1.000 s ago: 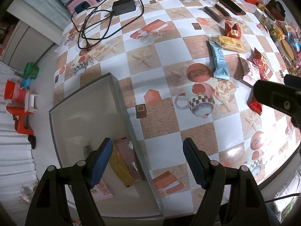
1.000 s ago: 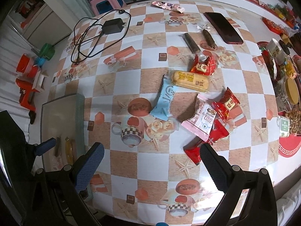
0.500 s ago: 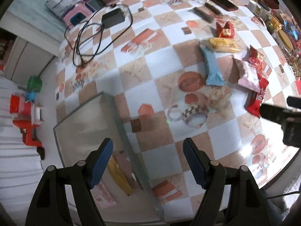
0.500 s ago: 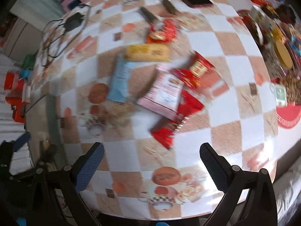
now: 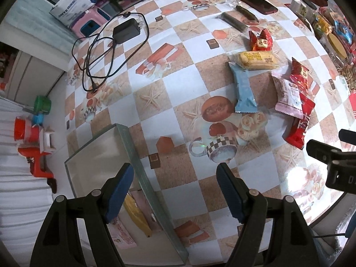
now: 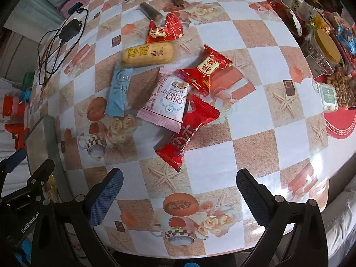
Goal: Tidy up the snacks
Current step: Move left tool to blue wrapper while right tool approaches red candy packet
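Right hand-held gripper (image 6: 179, 191) over worktop (image 6: 255, 44), jaws apart, empty. Long red snack packet (image 6: 189, 131) just beyond its fingertips, overlapped by pink cranberry packet (image 6: 165, 103).

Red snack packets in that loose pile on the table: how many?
3: one at the far end above the yellow bar, one right of the pink packet, one nearest, partly under the pink packet. Others may be hidden.

Each claw (image 6: 178, 190) has black plastic arms, silver screws, and blue textured pads (image 6: 104, 199).
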The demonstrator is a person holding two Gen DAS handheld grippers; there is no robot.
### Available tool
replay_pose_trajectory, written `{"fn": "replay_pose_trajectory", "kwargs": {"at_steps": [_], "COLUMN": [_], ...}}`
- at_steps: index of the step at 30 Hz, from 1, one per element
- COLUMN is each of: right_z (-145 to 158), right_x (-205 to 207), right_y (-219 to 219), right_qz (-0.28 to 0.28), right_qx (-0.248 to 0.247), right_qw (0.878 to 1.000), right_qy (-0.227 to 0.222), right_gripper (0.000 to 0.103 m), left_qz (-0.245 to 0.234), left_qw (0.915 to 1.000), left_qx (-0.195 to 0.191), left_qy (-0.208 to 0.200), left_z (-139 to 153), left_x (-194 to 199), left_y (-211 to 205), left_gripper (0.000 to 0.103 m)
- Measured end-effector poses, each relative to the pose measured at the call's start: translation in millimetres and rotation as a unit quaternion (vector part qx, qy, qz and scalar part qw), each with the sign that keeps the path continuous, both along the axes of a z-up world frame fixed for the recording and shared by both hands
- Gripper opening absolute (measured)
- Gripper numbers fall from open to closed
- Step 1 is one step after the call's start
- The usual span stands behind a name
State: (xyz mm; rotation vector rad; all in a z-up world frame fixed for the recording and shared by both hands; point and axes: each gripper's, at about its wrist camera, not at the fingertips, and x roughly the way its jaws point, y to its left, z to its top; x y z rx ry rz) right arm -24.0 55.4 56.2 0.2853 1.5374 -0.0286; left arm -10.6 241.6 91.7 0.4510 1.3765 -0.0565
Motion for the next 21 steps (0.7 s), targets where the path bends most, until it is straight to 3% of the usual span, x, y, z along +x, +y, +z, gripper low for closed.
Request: {"fn": "replay_pose_trajectory", "kwargs": {"at_steps": [21], "right_z": [-6], "right_x": [1], "right_y": [-11], "right_qz": [-0.010], "right_qx": [0.006], "right_qw": [1.000], "right_qy": [0.007], "right_gripper": [0.102], "left_qz": [-0.009], "left_qw": [0.9999], "left_qx": [0.010], "left_qy": [0.003], "left_z": [-5], "left_x": [8], "left_y": [-16], "left_gripper": [0.080]}}
